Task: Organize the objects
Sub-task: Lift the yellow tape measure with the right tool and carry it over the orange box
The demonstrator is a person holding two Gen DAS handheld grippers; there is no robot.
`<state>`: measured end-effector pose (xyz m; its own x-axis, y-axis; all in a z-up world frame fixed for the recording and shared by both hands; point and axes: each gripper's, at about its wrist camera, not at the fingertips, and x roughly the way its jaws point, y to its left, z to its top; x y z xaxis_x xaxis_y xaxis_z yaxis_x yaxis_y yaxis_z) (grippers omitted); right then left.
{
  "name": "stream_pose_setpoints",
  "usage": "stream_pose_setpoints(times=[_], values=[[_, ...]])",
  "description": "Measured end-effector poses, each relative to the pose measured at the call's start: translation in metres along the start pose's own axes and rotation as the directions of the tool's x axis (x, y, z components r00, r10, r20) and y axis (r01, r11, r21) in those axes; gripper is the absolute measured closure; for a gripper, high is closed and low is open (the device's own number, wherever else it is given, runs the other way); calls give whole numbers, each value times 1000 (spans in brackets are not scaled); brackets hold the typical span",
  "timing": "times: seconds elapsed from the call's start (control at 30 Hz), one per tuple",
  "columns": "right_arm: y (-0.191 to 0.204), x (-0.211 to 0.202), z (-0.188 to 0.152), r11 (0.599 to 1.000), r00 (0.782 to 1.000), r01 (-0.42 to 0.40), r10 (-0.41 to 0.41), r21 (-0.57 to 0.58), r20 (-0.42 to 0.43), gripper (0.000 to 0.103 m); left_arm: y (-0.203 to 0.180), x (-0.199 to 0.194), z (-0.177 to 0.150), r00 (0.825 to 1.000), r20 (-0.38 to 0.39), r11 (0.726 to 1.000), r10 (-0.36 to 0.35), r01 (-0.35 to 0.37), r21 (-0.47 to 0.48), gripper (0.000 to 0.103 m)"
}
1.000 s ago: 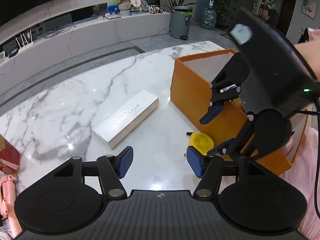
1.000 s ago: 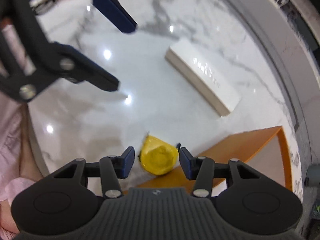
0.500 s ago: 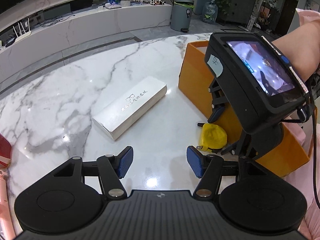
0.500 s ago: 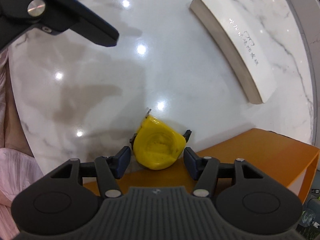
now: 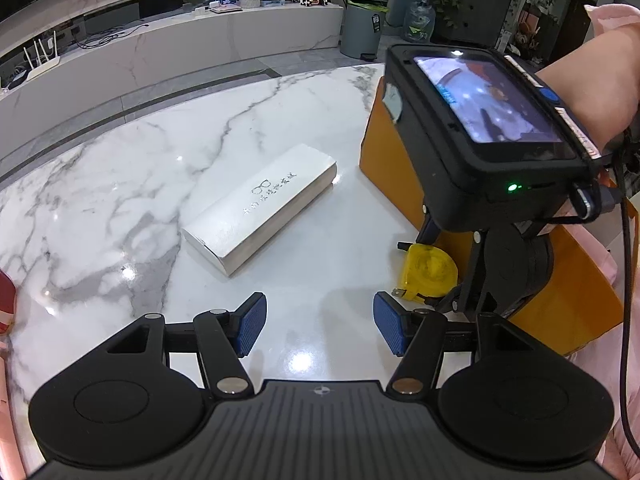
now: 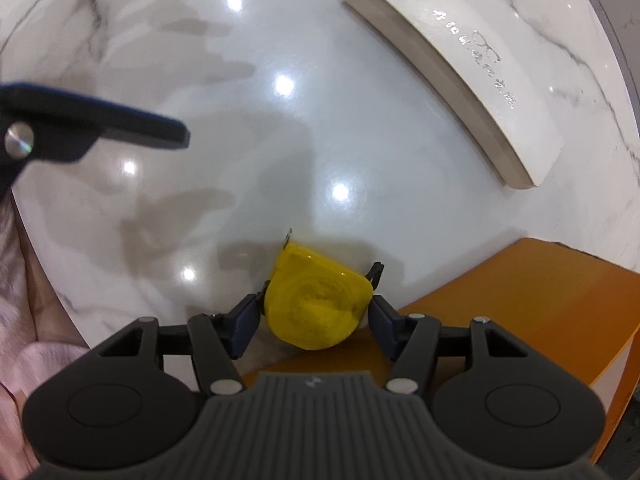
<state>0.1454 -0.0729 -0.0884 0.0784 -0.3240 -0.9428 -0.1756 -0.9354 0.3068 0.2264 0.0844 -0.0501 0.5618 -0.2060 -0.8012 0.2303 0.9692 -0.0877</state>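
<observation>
Right gripper (image 6: 316, 316) points steeply down at lower centre — pads flanking the yellow tape measure (image 6: 316, 304), gaps visible; left gripper (image 5: 320, 326) wide, empty.

The far wall of the orange box (image 5: 384, 160) is hidden behind the right gripper (image 6: 316, 320) in the left wrist view, and its inside cannot be seen. Beside the box, the yellow tape measure (image 6: 316, 308) is partly covered by that gripper's frame. Whether the pads (image 6: 244, 320) touch the tape measure cannot be told. The silver print on the white case (image 5: 260, 208) is too small to read.
</observation>
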Motion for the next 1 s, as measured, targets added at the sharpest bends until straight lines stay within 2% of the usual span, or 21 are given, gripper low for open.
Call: stream_pose_setpoints(times=[0.27, 0.4, 0.5, 0.53, 0.63, 0.73, 0.83, 0.97, 1.0], values=[[10, -9, -11, 999, 995, 14, -11, -32, 103, 44, -1, -4, 0, 1000, -10, 1000, 15, -15, 5, 32], [25, -14, -19, 987, 989, -1, 26, -163, 149, 44, -3, -4, 0, 1000, -15, 1000, 21, -20, 8, 32], [32, -16, -21, 976, 982, 4, 38, -218, 186, 43, -4, -4, 0, 999, -24, 1000, 23, -23, 6, 32], [32, -17, -22, 977, 979, -6, 49, -214, 196, 38, -4, -4, 0, 999, -27, 1000, 24, -24, 6, 32], [25, -24, -22, 989, 969, -24, 59, -143, 242, 26, -6, -5, -1, 999, -35, 1000, 27, -26, 14, 32], [7, -30, -22, 993, 957, -117, 110, 9, 269, 25, -7, -5, -1, 999, -36, 999, 34, -33, 20, 32], [-8, -28, -23, 970, 943, -202, 154, 139, 294, 30, -6, -5, -1, 999, -34, 999, 38, -37, 20, 32], [-9, -20, -23, 960, 945, -220, 165, 174, 283, 35, -6, -6, -1, 998, -39, 998, 48, -47, 30, 32], [-8, -17, -22, 960, 948, -217, 164, 178, 271, 39, -6, -6, -1, 998, -37, 998, 57, -56, 25, 32]])
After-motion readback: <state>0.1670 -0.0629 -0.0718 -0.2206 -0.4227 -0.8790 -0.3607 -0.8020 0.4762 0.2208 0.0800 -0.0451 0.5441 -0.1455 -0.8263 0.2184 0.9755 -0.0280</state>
